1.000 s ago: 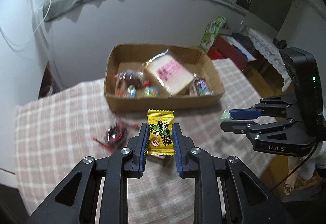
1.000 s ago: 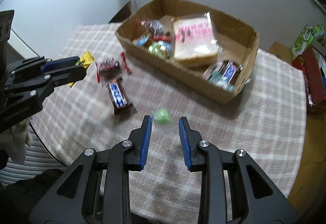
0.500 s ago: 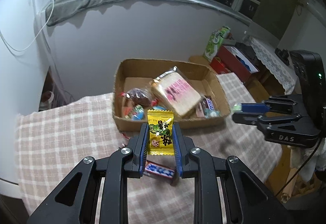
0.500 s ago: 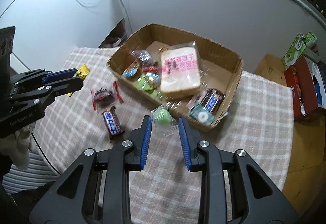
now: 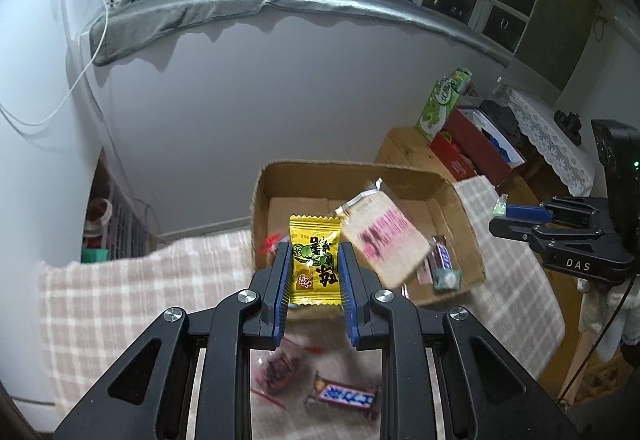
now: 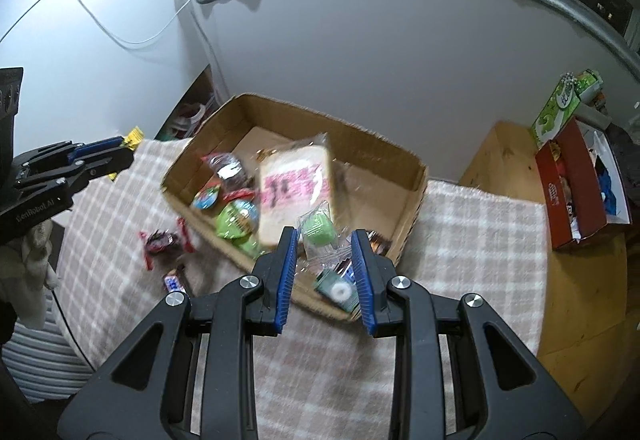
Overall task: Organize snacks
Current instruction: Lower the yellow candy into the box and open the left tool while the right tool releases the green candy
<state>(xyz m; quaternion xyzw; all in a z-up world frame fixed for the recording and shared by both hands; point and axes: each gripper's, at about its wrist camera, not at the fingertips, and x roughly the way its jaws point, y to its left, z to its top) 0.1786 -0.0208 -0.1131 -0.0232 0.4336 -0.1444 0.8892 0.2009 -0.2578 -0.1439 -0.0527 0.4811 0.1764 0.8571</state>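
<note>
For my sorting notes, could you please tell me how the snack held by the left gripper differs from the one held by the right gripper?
The yellow candy packet in the left gripper is opaque, flat and printed with dark characters; the green sweet in the right gripper is a plain round piece inside a clear wrapper. The packet fills the gap between its fingers; the sweet's wrapper sits looser. Both are held up in front of the cardboard box.

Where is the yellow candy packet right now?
The yellow candy packet is pinched in the left gripper, held up in front of the cardboard box. In the left wrist view, the wrapped bread shows just right of it.
</note>
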